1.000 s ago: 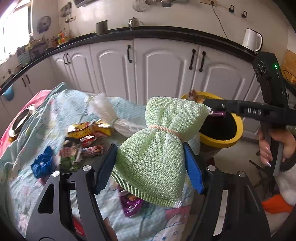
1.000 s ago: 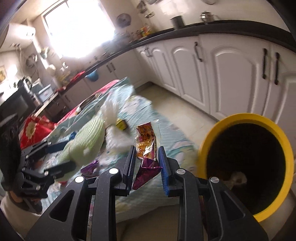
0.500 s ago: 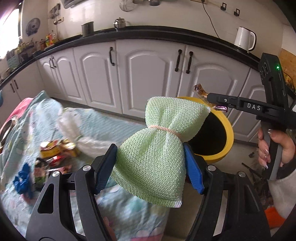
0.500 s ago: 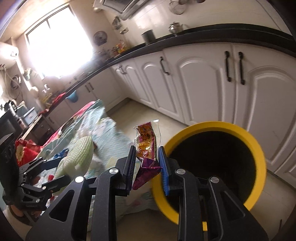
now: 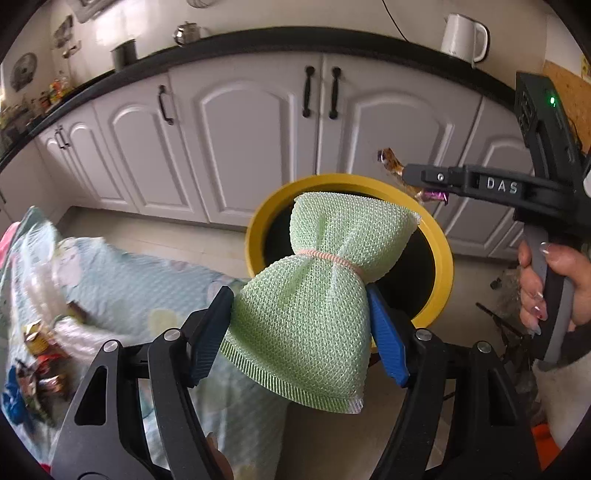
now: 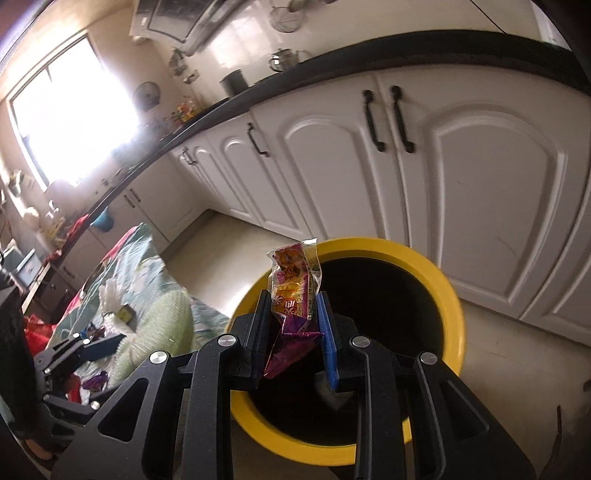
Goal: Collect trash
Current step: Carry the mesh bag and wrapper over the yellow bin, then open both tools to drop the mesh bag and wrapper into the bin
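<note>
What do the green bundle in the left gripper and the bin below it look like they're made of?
Green bundle: soft knitted synthetic mesh, matte; open weave shows, cinched by a pink band. Bin: likely moulded plastic, with a smooth, slightly glossy yellow rim; the dark inside shows no detail.

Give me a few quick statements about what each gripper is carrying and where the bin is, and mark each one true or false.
1. The left gripper is shut on a green mesh scrubber. True.
2. The right gripper is empty. False: it is shut on snack wrappers.
3. The yellow bin stands in front of white cabinet doors. True.
4. The bin has a lid on it. False: its top is open and the inside is dark.
5. A white kettle sits on the counter. True.
</note>
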A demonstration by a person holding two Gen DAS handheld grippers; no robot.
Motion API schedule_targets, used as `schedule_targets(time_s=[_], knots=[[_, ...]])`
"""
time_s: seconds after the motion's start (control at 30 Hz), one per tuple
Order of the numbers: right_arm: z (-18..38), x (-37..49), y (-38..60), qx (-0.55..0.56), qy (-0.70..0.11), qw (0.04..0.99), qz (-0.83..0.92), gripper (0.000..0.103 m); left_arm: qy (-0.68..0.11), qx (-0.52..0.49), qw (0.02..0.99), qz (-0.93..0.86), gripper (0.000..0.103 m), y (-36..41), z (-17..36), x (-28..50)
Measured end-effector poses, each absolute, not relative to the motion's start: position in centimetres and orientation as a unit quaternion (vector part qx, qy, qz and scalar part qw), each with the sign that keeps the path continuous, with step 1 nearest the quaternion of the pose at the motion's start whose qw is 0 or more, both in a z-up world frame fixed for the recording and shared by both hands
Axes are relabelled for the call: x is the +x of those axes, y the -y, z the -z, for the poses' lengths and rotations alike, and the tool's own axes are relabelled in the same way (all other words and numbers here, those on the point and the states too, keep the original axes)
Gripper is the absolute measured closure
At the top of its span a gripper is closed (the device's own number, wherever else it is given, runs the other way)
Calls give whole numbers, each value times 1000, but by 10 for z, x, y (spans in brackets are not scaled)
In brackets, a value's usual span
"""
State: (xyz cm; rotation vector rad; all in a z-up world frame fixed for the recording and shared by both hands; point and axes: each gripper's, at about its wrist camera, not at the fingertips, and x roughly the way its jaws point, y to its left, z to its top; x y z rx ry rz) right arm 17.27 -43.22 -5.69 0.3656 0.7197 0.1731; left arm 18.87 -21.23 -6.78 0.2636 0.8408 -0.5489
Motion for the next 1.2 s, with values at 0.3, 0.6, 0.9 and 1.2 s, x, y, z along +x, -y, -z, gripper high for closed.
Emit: schedule_targets(time_s=[0.3, 0.6, 0.9, 1.2], knots=[[75, 178, 456, 200, -367, 906, -63, 78, -433, 169, 842, 275, 38, 254, 96, 199], [94, 184, 464, 211, -387, 896, -54, 77, -443, 185, 833, 275, 33, 267, 114, 204], [101, 185, 473, 222, -387, 894, -35, 51, -439, 176, 841, 265, 16, 265, 115, 203], [90, 177, 475, 214, -366, 905, -18, 44, -417, 140, 862, 252, 11, 243, 96, 194]])
